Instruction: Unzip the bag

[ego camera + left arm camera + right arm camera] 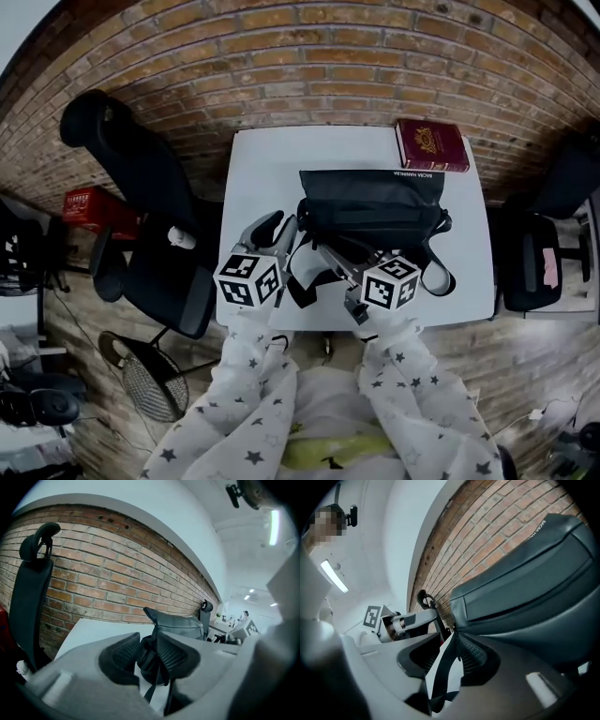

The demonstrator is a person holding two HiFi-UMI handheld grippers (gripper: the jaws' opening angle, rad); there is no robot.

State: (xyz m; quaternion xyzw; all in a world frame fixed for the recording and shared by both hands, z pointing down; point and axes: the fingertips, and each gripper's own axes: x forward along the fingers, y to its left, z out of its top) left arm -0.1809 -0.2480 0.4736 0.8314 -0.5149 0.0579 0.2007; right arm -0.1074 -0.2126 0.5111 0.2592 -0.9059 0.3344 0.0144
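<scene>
A black bag (370,211) lies across the middle of the white table (272,159), with its straps trailing toward the near edge. My left gripper (279,227) is at the bag's left end. In the left gripper view its jaws (147,656) stand open, with the bag's black strap end (151,663) between the pads and a sliver of table showing beside it. My right gripper (330,255) reaches in at the bag's front. In the right gripper view it (447,656) is open, a black strap (443,665) hangs loosely between the pads, and the bag (534,588) fills the right side.
A maroon book (431,143) lies at the table's far right corner, just behind the bag. Black office chairs stand at the left (141,178) and right (544,234) of the table. A brick wall (309,66) runs behind it. A red box (89,206) sits at the far left.
</scene>
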